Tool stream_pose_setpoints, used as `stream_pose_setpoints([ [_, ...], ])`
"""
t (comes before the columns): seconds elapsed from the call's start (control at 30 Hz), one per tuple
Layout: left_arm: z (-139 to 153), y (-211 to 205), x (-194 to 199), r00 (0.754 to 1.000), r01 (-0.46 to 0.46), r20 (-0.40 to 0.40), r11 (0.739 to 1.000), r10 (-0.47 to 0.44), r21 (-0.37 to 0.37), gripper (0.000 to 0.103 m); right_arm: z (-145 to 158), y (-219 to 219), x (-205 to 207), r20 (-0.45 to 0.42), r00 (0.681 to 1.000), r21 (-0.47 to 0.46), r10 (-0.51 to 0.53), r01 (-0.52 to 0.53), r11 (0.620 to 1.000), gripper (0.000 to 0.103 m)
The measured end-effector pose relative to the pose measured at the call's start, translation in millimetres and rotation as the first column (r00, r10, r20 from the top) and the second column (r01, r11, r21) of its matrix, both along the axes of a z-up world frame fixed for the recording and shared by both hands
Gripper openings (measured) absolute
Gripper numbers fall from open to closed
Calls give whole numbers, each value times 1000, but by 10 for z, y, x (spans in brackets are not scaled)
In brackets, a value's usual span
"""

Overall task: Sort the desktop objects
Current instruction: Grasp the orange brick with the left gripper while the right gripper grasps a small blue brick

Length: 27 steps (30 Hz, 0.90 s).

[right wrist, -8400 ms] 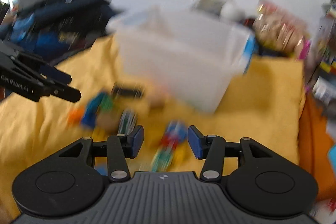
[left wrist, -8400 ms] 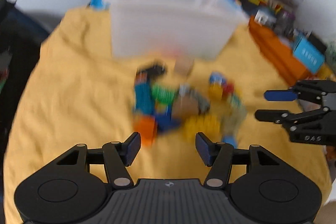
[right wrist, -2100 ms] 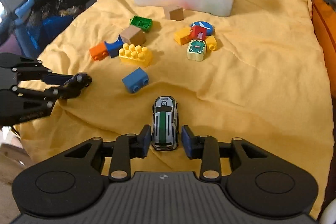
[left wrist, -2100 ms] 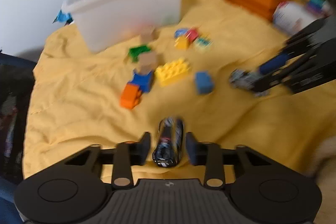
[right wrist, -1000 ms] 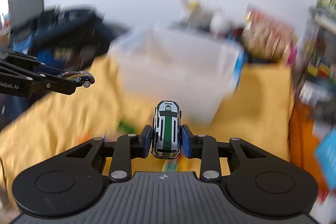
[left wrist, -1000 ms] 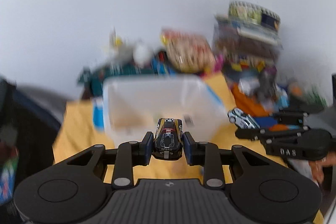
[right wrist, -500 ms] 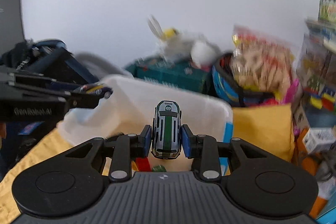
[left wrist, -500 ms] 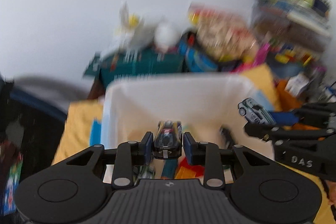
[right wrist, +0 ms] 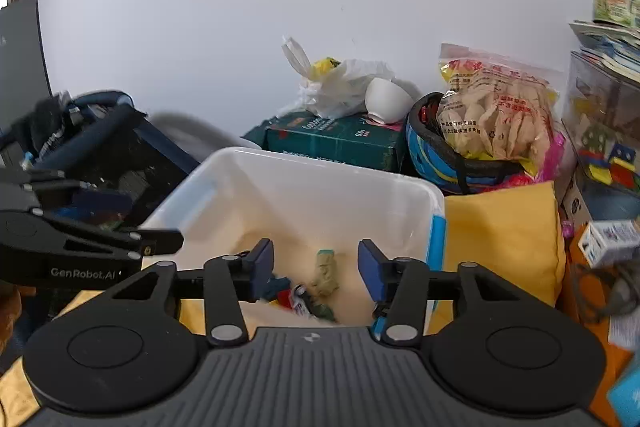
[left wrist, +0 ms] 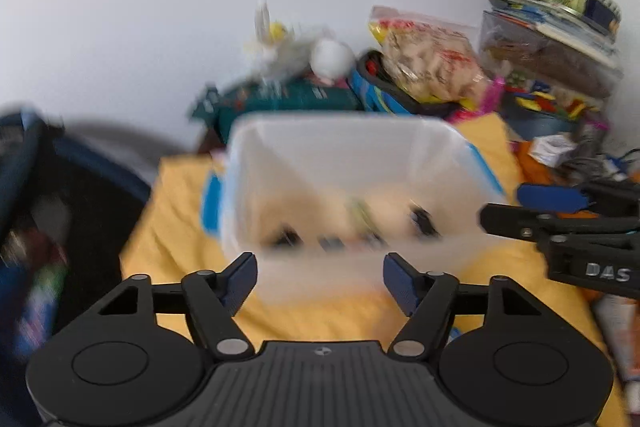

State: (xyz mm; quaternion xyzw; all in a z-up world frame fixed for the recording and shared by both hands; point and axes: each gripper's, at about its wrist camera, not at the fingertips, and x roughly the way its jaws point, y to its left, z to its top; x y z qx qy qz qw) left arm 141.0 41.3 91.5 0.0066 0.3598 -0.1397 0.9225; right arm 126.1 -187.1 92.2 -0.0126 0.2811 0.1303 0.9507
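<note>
A translucent white storage bin stands on the yellow cloth and holds several small toys, blurred in the left wrist view. In the right wrist view the bin shows toys on its floor. My left gripper is open and empty just in front of the bin's near wall. My right gripper is open and empty above the bin's near edge. The right gripper also shows at the right of the left wrist view; the left gripper shows at the left of the right wrist view.
Behind the bin stand a green box, a white plastic bag, a snack bag in a blue helmet, and stacked boxes and books at the right. A dark bag lies at the left.
Both grippers have opened and the two toy cars they held are gone from the jaws. Both cars were held over the bin half a second ago.
</note>
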Motion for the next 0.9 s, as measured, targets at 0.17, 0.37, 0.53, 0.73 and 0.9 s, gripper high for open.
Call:
stream_pose_setpoints([
  [0.17,-469,144,-470,994,-47,-101,999,49,19,74,-277,15,-403,-70,997,-13,17,-18,1000,55],
  [0.37,-994,173,-923,978,59,-206,988,-29,142,74,-855,-2,-785,-224,974,-62,33,-48,997,55],
  [0.53,-1228,146,-1228,966,121,-247,980,-79,158,74,-1178,43,-1087,-334,939,-25,80,-94,995,46],
  [0.73,-1207,211,-1264,970,104,-232,988,-74,117,74,-1299,319,-1130,-360,920,-3,157,-169,986,39],
  [0.9,-1160,214,-1188,973,128,-208,985,-102,113,74,-1416,325,-913,-408,907,45,107,-98,994,39],
])
